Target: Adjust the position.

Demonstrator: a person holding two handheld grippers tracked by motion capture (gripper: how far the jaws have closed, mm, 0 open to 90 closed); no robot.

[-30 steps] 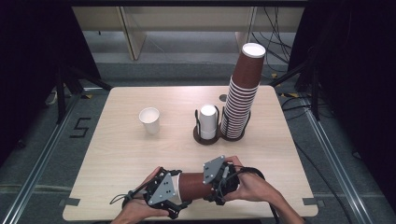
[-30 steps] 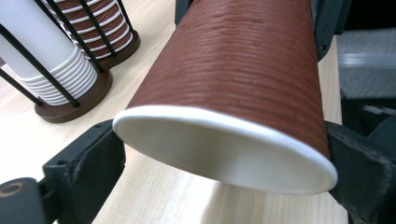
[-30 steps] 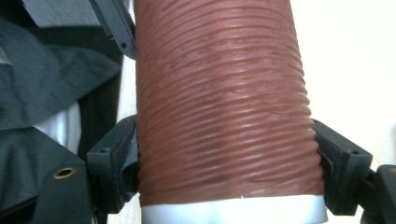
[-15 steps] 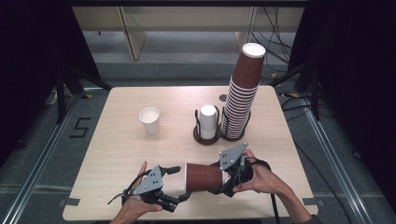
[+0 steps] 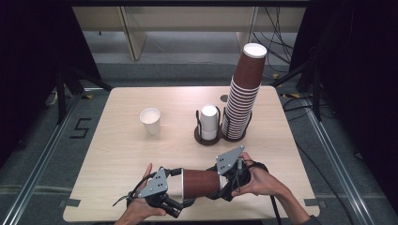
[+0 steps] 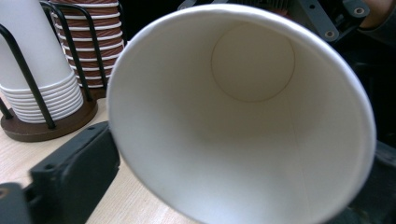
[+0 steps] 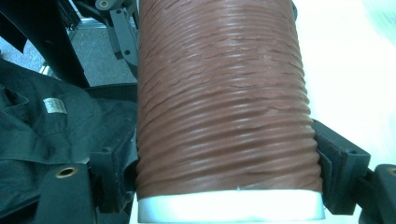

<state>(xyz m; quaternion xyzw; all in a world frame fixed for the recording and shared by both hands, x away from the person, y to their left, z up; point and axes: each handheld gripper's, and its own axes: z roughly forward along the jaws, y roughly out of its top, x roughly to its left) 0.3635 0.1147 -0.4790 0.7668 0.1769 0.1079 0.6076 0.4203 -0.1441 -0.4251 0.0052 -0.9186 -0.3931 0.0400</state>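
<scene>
We see the right gripper [image 5: 224, 183] clamped on the ribbed brown cup [image 5: 202, 183], its two jaws pressing both sides of the wall (clearly seen in the right gripper view). The cup lies sideways above the table's [image 5: 117, 154] near edge. The left gripper [image 5: 176, 199] stays spread wide around the cup's white mouth, one jaw just beside the rim.

From the high view we see the table [image 5: 117, 140] lit evenly from above, with soft, short shadows, while the surroundings fall into near black. In the left gripper view the white inside of the cup [image 6: 243, 121] is bright and slightly soft, with its near rim blurred. In the right gripper view the table at the right is washed out by glare, and the cup's brown ribbed wall [image 7: 224, 102] shows glossy highlights.
</scene>
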